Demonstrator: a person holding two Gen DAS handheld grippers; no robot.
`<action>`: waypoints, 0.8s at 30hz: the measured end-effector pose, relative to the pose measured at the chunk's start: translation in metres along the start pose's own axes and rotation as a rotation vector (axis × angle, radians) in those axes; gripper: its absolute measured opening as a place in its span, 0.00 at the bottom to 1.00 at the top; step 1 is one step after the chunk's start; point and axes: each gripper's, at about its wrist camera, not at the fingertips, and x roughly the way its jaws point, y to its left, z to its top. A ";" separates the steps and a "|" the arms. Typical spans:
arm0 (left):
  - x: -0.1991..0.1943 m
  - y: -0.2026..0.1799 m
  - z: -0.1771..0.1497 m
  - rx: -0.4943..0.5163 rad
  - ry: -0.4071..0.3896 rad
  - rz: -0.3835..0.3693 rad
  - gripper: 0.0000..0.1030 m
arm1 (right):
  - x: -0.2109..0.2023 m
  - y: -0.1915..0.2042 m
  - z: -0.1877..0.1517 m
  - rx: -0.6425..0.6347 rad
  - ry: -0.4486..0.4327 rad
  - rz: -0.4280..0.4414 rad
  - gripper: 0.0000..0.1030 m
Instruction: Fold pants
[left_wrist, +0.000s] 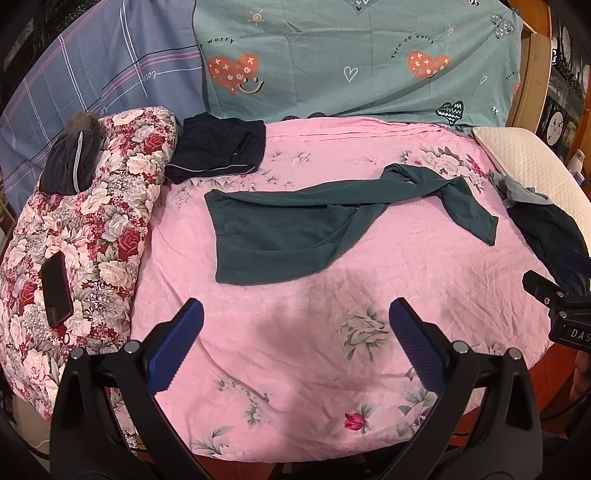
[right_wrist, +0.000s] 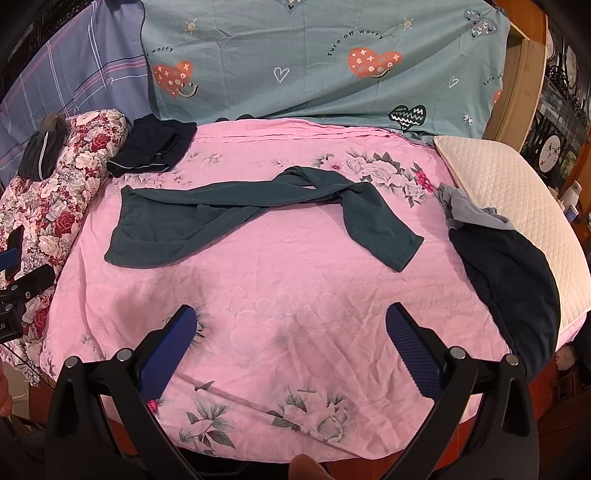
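Observation:
Dark teal pants (left_wrist: 280, 236) lie unfolded on the pink floral bedsheet (left_wrist: 295, 350), waistband to the left, legs twisted and crossing to the right, one leg end bent toward me. They also show in the right wrist view (right_wrist: 177, 229). My left gripper (left_wrist: 295, 314) is open and empty, above the sheet in front of the pants. My right gripper (right_wrist: 291, 317) is open and empty, also short of the pants. The right gripper's body shows at the right edge of the left wrist view (left_wrist: 561, 306).
A folded dark garment (left_wrist: 218, 151) lies at the back left. A floral quilt (left_wrist: 81, 240) at the left carries a phone (left_wrist: 55, 291) and a grey garment (left_wrist: 72, 158). A dark garment pile (right_wrist: 509, 280) and a white pillow (right_wrist: 517, 206) lie at the right.

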 end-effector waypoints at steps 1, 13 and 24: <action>0.001 0.000 0.000 0.001 0.001 0.000 0.98 | 0.000 0.000 0.000 0.000 0.000 0.000 0.99; 0.003 0.001 0.002 -0.002 0.004 -0.003 0.98 | 0.001 0.001 0.003 0.000 0.005 -0.002 0.99; 0.007 -0.003 0.007 -0.003 0.012 -0.005 0.98 | 0.005 0.002 0.008 0.000 0.011 -0.005 0.99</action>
